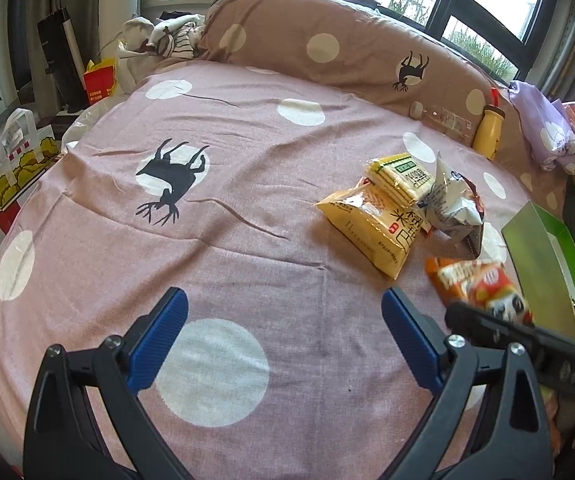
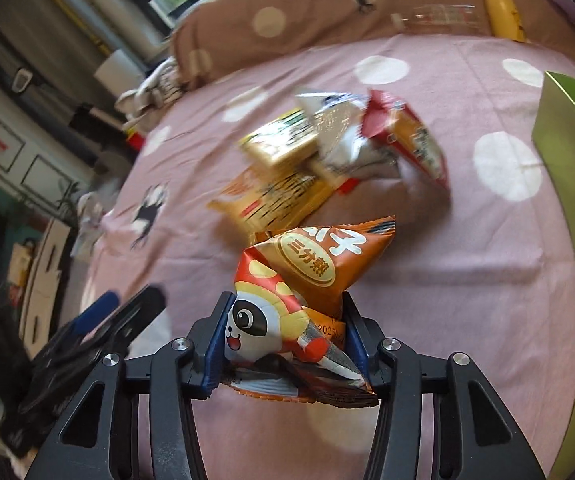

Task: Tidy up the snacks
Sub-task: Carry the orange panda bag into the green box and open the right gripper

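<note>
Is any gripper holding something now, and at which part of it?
The right gripper pinches the orange panda snack bag by its near, lower end. The left gripper holds nothing.

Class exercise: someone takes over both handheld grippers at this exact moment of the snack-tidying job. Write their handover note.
Right gripper: shut on the orange panda snack bag.
Left gripper: open, empty, over the bedspread.
Snack pile: yellow packs and a silver bag, mid-bed.
Green box: at the right edge, beside the pile.
Done: one bag gripped.
Left: probably box it, then the pile.
</note>
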Demonstrator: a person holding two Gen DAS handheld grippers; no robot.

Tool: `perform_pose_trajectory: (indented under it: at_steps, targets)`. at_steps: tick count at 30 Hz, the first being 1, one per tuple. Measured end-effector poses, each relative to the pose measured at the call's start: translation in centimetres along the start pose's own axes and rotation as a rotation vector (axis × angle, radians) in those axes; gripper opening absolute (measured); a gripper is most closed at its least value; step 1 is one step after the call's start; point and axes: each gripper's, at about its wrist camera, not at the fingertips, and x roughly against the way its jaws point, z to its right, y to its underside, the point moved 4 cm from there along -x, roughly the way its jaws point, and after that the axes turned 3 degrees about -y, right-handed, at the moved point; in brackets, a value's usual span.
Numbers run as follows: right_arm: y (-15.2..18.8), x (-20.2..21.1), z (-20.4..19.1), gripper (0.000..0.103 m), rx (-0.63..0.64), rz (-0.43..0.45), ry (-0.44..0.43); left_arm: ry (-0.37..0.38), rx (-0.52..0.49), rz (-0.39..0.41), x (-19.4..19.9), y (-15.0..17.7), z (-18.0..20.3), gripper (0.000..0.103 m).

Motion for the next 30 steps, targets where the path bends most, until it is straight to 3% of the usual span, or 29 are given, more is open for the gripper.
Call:
perform_pose_trajectory:
  at_steps: [6,9,15,20,25,30]
  targets:
    - [1.4,-0.3,-0.3,0.054,0.02,-0.065,0.007,0.092,0.044,-0.033,0.2,0.1,0.1,0.097]
    - [1.0,0.6,0.5,0.061,-0.008,-0.036,0.035,0.146,0.052,-0.06,0.3,0.3,0.5,0.096]
    - [0.1,4.2,1.8,0.063,-0.086,0.068,-0.042,0.332,0.036,-0.136,0.9,1.4,2.7,0.093]
    - [-0.1,4.5,2.0,0.064,-0.123,0.078,-0.111,0.478,-0.059,-0.202,1.6,3.3,6.2,0.092]
    - [-0.3,2.4,1.8,0.064,-0.088,0.047,-0.075,0.455,-0.091,-0.243,0.6,4.7,7.8,0.089]
    - [0.3,-0.5,1.9,0.064,-0.085,-0.042,-0.08,0.446,-0.067,-0.263,-0.8,4.7,7.9,0.074]
